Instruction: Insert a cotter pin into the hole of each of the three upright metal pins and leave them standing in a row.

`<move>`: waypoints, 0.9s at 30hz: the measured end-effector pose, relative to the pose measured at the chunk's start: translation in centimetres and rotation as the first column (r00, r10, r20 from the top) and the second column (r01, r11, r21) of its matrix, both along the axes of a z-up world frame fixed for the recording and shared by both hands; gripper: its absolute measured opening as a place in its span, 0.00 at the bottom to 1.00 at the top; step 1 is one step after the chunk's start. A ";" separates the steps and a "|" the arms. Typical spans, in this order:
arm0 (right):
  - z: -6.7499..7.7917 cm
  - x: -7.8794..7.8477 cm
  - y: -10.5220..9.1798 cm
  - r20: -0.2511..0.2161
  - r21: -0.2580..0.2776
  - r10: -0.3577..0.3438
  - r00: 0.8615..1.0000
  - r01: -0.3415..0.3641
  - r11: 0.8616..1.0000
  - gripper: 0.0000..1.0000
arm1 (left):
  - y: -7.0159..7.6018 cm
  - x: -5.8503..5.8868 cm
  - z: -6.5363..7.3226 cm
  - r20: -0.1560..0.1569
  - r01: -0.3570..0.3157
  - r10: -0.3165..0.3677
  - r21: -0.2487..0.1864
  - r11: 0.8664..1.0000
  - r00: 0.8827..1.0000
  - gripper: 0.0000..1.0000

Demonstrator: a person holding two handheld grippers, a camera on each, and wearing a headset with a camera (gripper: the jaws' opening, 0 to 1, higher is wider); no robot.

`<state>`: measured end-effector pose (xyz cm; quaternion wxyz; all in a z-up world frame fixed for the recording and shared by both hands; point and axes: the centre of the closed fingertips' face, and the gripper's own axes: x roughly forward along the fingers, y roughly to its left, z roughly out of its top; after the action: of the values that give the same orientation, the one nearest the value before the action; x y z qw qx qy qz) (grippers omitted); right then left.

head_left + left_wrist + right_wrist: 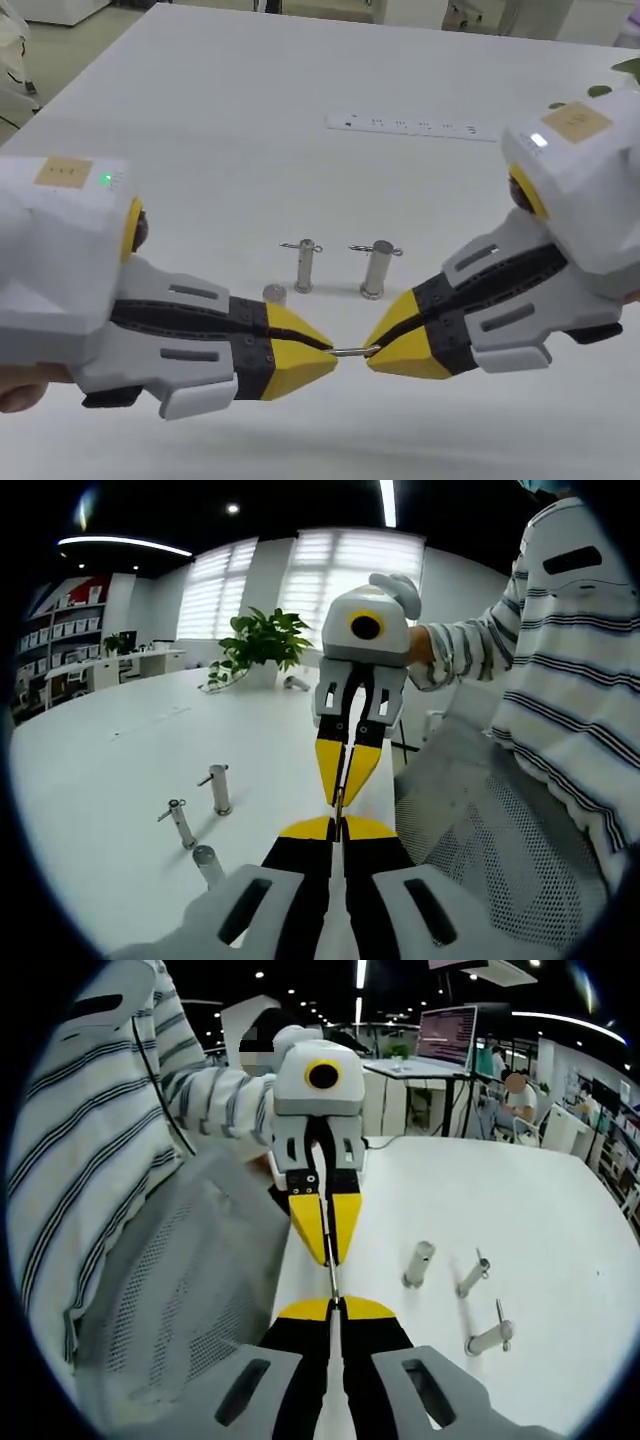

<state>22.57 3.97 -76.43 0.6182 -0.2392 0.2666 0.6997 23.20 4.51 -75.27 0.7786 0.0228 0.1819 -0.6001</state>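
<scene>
Thick pin: thick silver metal pin (376, 272), upright, thin wire cotter pin (375, 249) crosswise through its top.
Slim pin: slim silver metal pin (304, 270), upright, just left of the thick pin, second cotter pin (301, 246) through its top.
Short pin: stubby silver metal pin (274, 294), apparently upright, farther left.
Loose pin: loose cotter pin (352, 351), level, in front of the thick pin.

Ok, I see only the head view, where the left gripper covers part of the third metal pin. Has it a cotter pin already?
Observer: No. In the right gripper view the third pin stands in full sight, its top bare.
Operator: And who holds the cotter pin between the tips?
Observer: Both. In the left gripper view the left gripper and right gripper are each shut on it.
</scene>
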 end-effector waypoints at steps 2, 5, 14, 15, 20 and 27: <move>-0.1 0.3 0.1 0.004 -0.004 0.000 1.000 0.000 1.000 0.04 | 0.2 0.2 0.0 0.013 -0.005 0.005 -0.005 1.000 1.000 0.01; -0.2 0.6 0.3 0.004 -0.008 -0.008 1.000 0.008 1.000 0.04 | 0.6 0.9 -0.1 0.024 -0.023 0.024 -0.003 1.000 0.999 0.03; -1.4 3.2 -0.1 0.025 -0.047 -0.082 0.996 0.083 0.995 0.04 | 2.8 4.6 -1.1 0.131 -0.145 0.140 0.029 0.989 0.981 0.32; -1.5 3.4 -0.1 0.026 -0.052 -0.091 0.995 0.093 0.994 0.04 | 3.0 5.0 -1.2 0.136 -0.159 0.154 0.028 0.987 0.979 0.35; -2.1 5.2 -0.3 0.038 -0.069 -0.154 0.987 0.156 0.985 0.04 | 4.3 6.9 -1.9 0.144 -0.230 0.222 0.039 0.972 0.964 0.41; -3.1 7.1 -0.3 0.063 -0.098 -0.165 0.984 0.170 0.981 0.04 | 5.0 7.5 -4.1 0.102 -0.242 0.234 0.076 0.967 0.967 0.41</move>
<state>29.71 3.67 -79.53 0.6688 -0.2665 0.3044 0.6237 30.73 9.46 -79.36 0.8509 0.0626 0.1734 -0.4919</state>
